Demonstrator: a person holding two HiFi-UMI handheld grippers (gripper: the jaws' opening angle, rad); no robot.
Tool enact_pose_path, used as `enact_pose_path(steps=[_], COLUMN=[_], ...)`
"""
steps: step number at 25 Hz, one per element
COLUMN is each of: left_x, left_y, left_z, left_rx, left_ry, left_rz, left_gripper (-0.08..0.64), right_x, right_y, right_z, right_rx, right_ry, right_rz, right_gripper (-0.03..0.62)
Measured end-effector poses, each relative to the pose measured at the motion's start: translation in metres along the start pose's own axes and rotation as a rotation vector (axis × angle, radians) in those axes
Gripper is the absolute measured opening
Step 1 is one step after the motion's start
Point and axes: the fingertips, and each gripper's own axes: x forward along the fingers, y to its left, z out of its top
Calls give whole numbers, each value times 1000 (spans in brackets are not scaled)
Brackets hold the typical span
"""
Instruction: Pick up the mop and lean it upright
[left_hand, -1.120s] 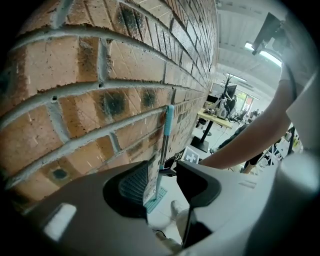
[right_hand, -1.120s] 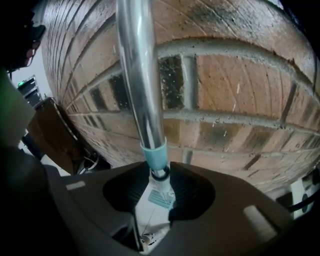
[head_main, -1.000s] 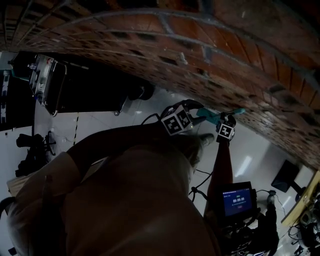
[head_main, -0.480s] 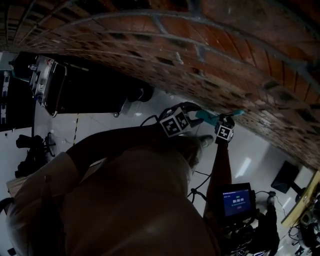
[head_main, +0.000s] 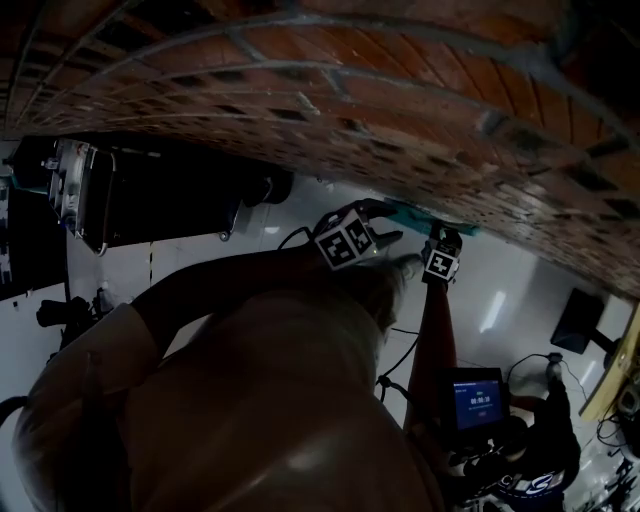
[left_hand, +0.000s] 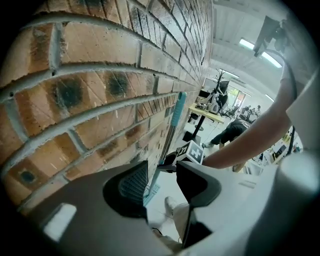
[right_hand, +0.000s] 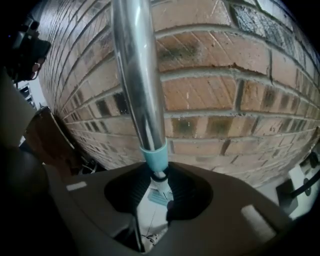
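The mop handle stands nearly upright against the brick wall, its long axis running straight up. The right hand-held gripper, whose jaws have just been closing, clamps it below the teal collar. The left hand-held gripper hangs parted and empty, with the handle just beyond its jaws.

Dim underexposed head view, brighter fisheye gripper views, dark vignetted corners

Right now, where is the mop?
In the left gripper view, the silver metal mop with a teal grip stands centre, close along the red brick wall on its left.
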Motion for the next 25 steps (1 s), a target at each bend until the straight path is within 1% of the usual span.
enact_pose_path(steps=[5, 8, 14, 20, 25], left_x=[9, 12, 11, 8, 2], left_y=[-6, -10, -15, -13, -14], left_z=[13, 21, 27, 31, 28], left_rx=[14, 22, 35, 38, 25], left_ry=[-6, -14, -21, -38, -39], left_rz=[-22, -32, -48, -40, -46], left_gripper=[196, 196, 196, 192, 193], right_x=[-22, -35, -55, -67, -77], right_y=[-7, -12, -13, -11, -2], right_z=[8, 14, 26, 31, 35], right_rx=[26, 24, -1, -47, -65], right_ry=[-26, -36, -55, -54, -56], right_rz=[-7, -10, 0, 6, 11], right_gripper=[109, 109, 107, 106, 104])
